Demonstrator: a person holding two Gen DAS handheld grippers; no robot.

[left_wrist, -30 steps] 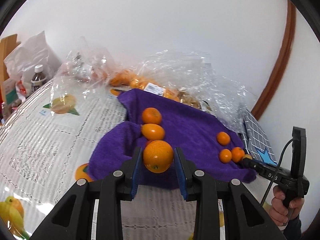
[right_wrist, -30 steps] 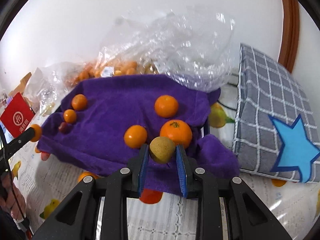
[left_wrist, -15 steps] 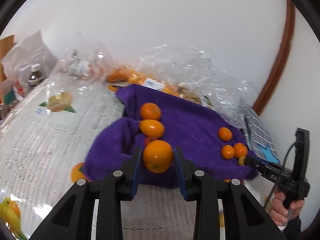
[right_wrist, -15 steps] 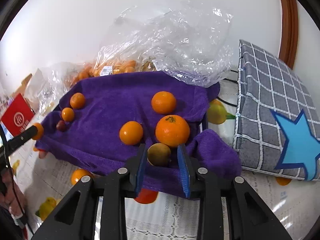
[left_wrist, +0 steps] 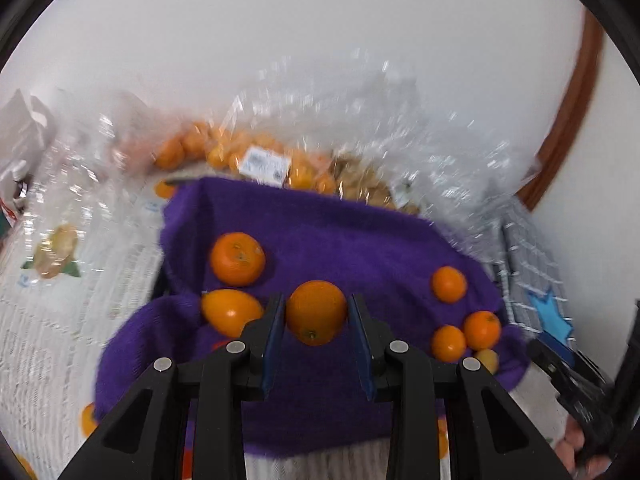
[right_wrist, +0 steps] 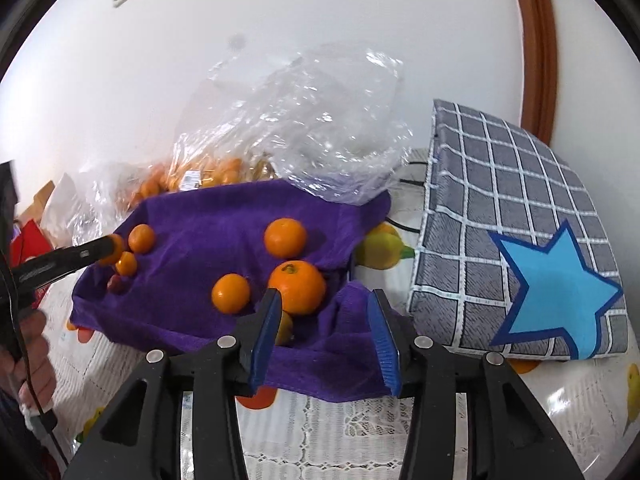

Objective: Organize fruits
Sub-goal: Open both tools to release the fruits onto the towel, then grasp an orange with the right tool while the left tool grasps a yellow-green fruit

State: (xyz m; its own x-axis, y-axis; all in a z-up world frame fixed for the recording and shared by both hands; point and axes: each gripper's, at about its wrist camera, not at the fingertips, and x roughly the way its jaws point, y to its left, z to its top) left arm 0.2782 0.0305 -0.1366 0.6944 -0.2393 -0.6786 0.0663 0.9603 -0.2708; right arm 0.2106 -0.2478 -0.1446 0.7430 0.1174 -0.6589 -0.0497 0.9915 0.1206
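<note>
Orange fruit [left_wrist: 316, 312] between left gripper [left_wrist: 317, 334] fingers, stem end down, long axis upright

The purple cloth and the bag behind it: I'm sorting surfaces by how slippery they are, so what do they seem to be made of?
The purple cloth looks like soft, matte terry or microfibre: a fuzzy nap, rumpled folds, no shine. The bag behind it looks like thin clear plastic film: see-through, crinkled, with bright glints, and small orange fruits show through it. Neither can be confirmed by look alone.
</note>
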